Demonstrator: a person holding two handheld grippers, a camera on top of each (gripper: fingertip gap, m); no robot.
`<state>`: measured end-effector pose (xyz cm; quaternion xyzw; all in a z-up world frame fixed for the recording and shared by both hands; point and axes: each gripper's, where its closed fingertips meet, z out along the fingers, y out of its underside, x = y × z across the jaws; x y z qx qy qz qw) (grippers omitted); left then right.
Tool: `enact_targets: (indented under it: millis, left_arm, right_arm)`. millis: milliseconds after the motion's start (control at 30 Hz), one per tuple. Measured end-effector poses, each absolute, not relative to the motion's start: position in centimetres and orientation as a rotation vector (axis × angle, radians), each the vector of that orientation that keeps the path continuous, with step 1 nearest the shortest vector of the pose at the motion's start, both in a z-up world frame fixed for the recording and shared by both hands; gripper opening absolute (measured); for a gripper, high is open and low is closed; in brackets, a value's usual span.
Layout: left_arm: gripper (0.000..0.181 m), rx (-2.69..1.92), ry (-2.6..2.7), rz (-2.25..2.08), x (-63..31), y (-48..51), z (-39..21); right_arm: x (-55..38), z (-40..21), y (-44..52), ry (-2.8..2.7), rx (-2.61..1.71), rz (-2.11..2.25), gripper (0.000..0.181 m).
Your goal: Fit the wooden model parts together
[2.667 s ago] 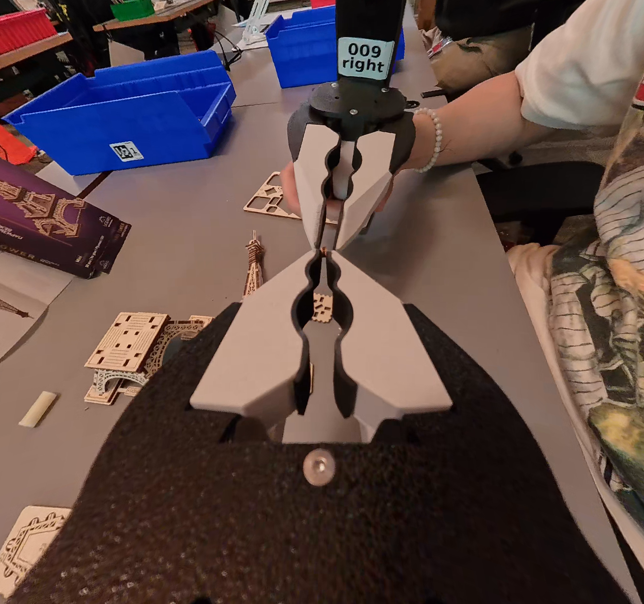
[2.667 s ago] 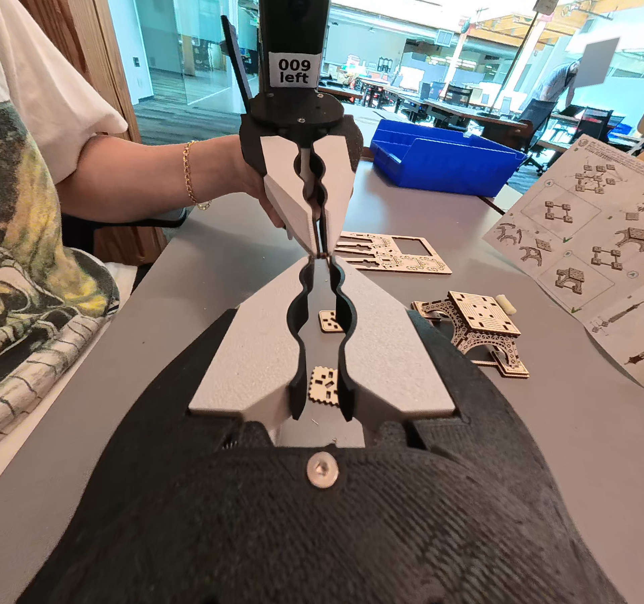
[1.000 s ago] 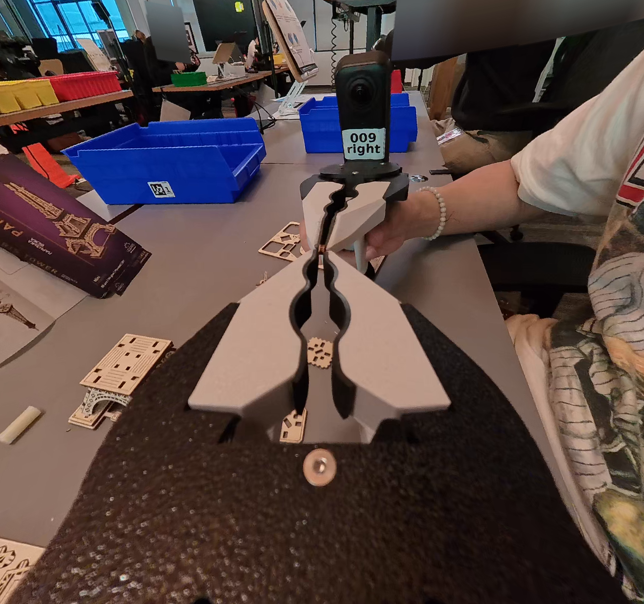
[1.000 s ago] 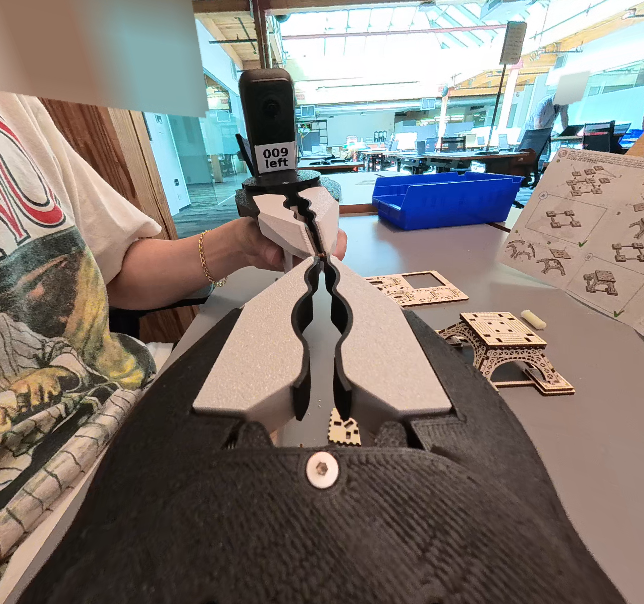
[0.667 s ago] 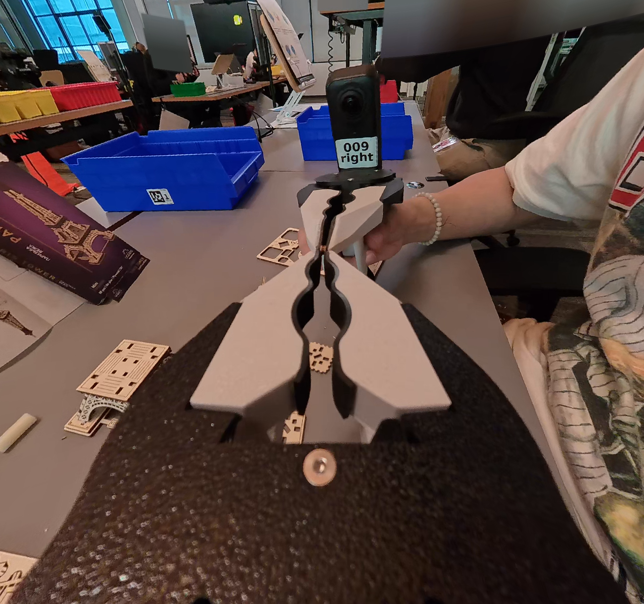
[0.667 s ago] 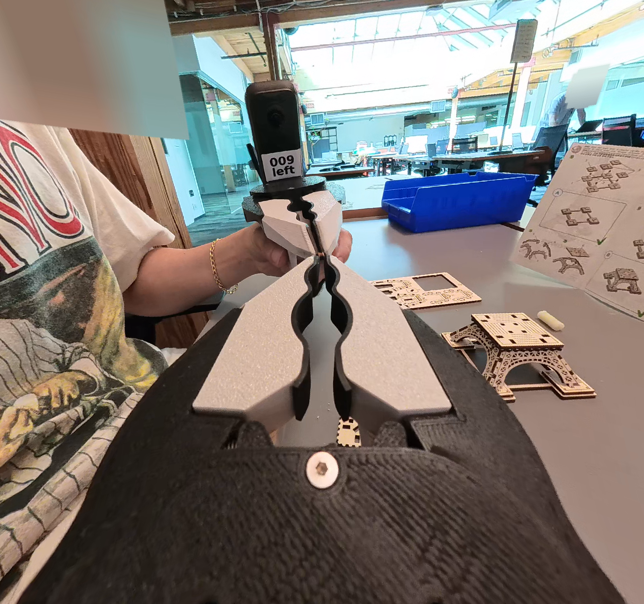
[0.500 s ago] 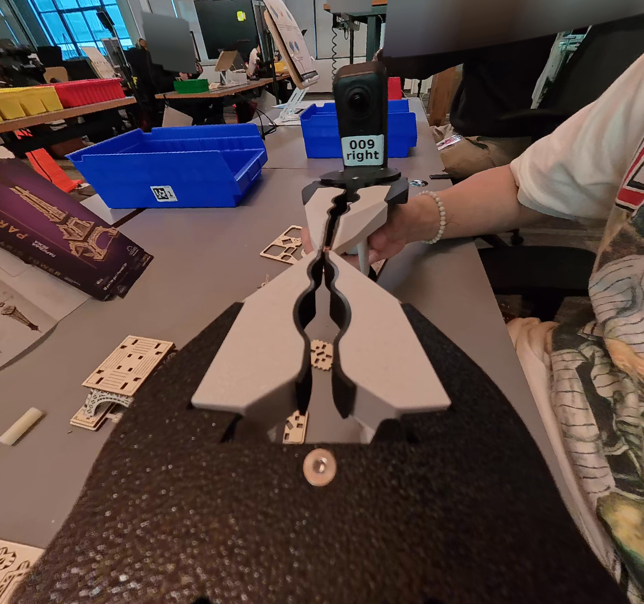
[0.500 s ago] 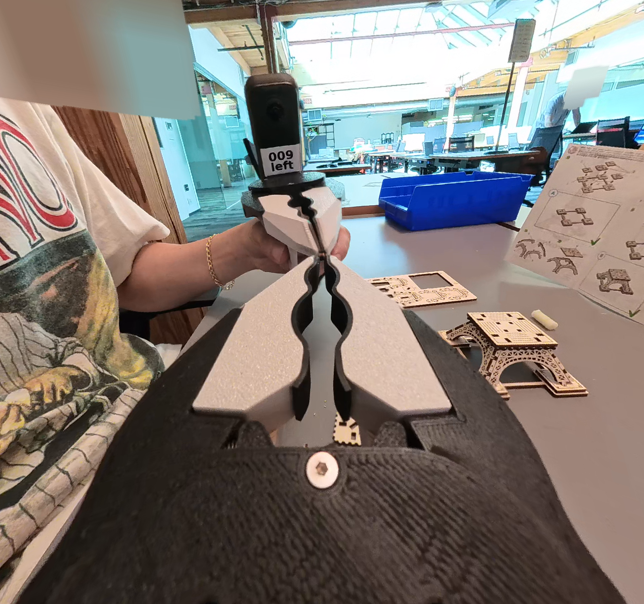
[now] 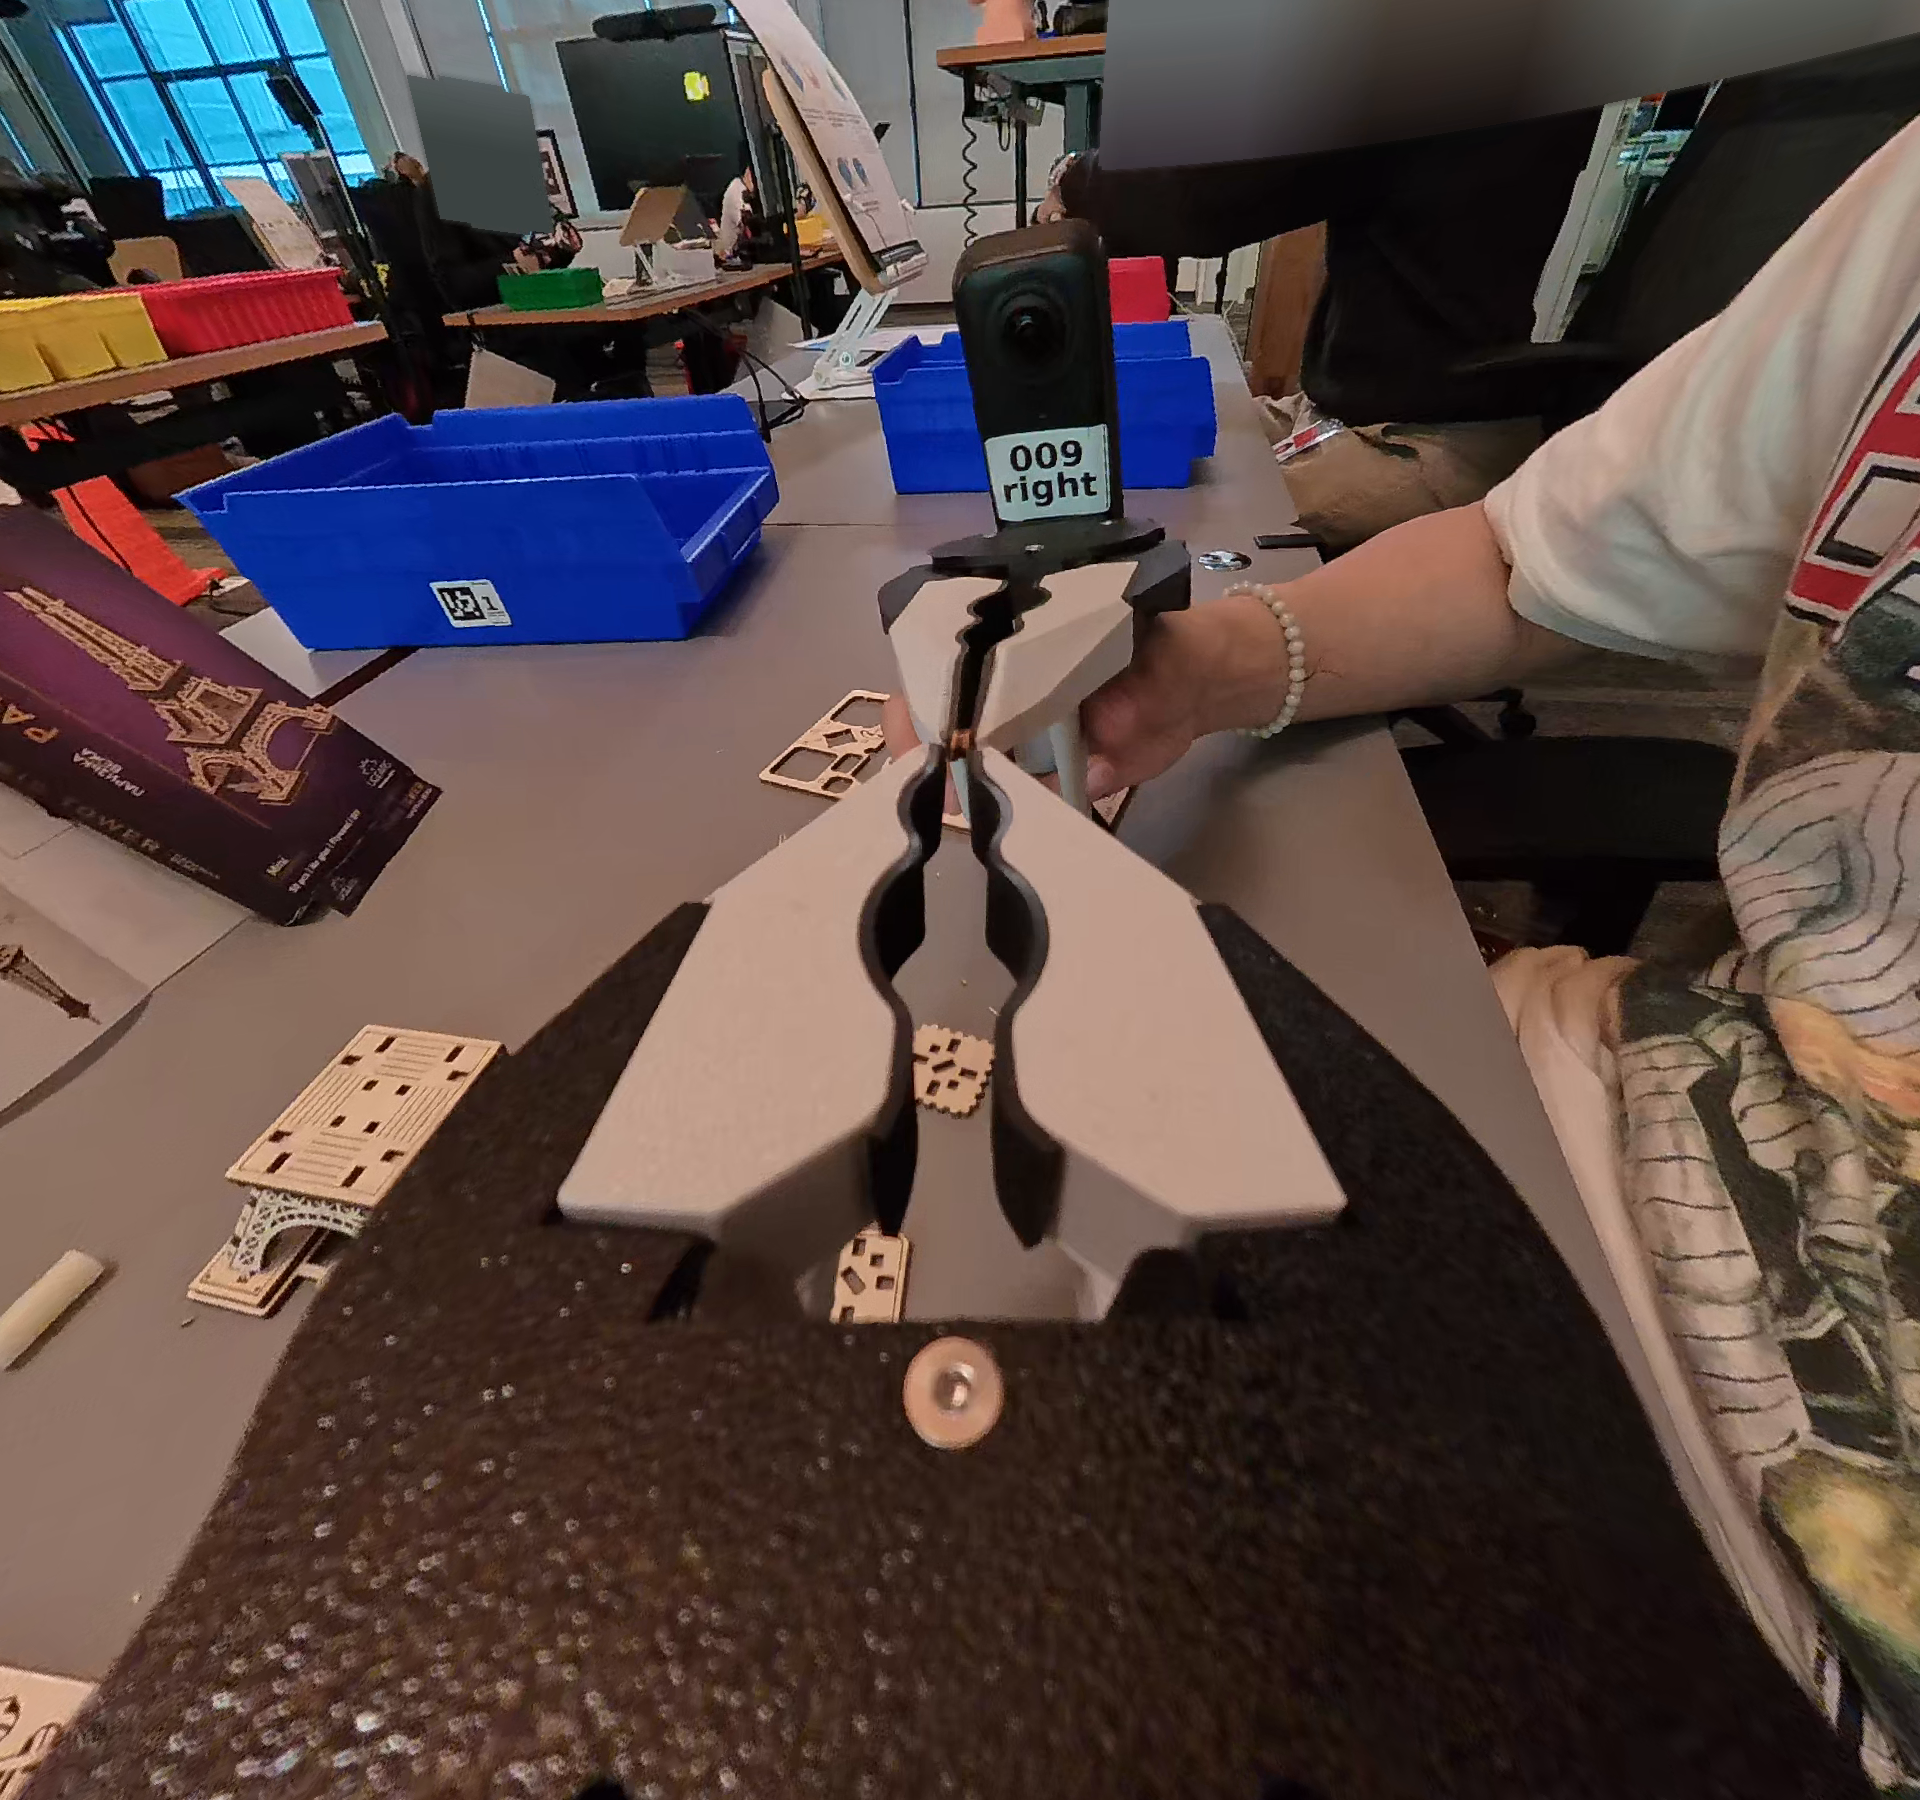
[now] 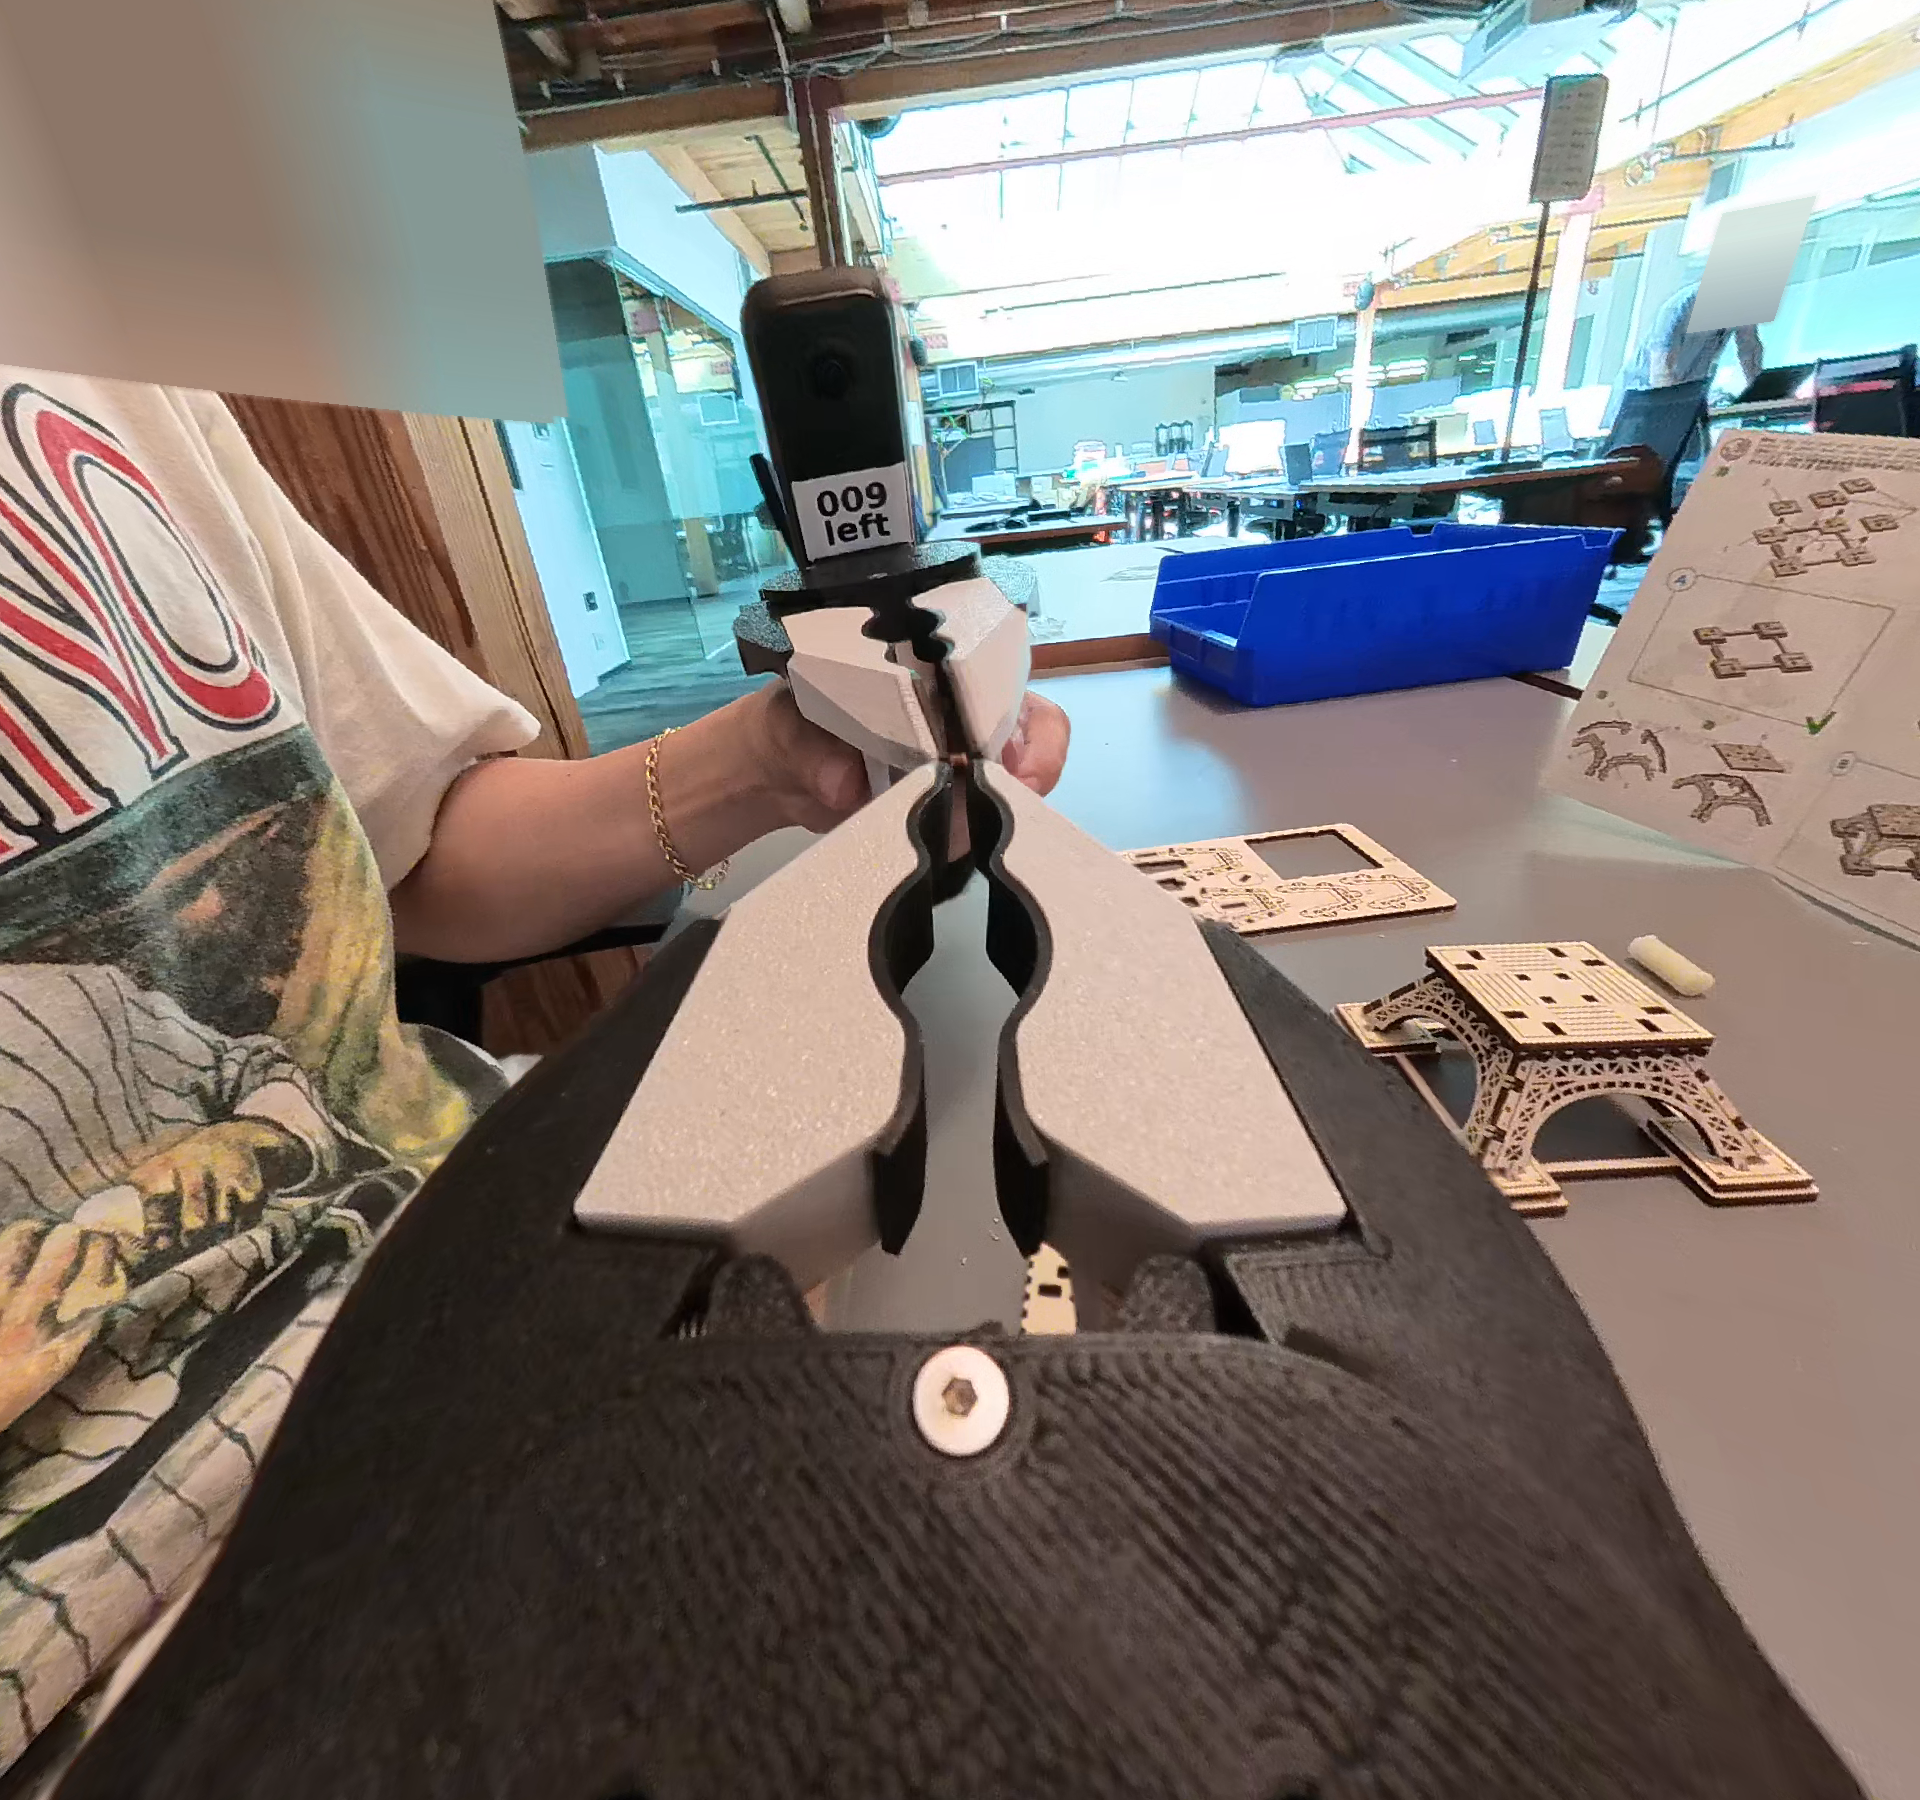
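Note:
My left gripper and my right gripper meet tip to tip above the grey table. Both are shut, and a tiny brown wooden part shows pinched where the tips meet; it also shows in the right wrist view. How much of it each gripper holds is hidden. The right gripper faces me in the left wrist view, and the left gripper faces me in the right wrist view. Two small square wooden plates lie on the table below. A built tower base stands to the side.
A cut-out wooden sheet lies beyond the tower base, with a small white stick and an instruction sheet nearby. Blue bins stand at the back. A purple box lies at the left. The person's torso is close on one side. Only a small space, under 4 cm, lies between the two pairs of fingers. Left tips and right tips are each some 15 cm from the built tower base.
Since 2.7 s ago both grippers have lifted and tilted up, still joined at the tips. Over the last second they only shifted slightly; both stayed shut.

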<state>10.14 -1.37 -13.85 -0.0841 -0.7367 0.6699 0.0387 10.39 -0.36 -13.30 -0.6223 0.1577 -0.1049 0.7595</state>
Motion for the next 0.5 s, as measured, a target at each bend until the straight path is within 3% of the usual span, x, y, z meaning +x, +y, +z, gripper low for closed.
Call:
enact_targets:
  millis: [400,500]
  left_arm:
    - [0.0,-0.283,-2.303,2.034,10.1,-1.4,-14.2]
    - [0.0,-0.239,-2.478,1.866,11.3,-0.7,-15.8]
  right_arm:
    - [10.4,-13.7,-0.2,0.346,-1.371,-0.228,0.0]
    - [11.7,-14.8,-1.2,0.361,-1.492,-0.407,0.018]
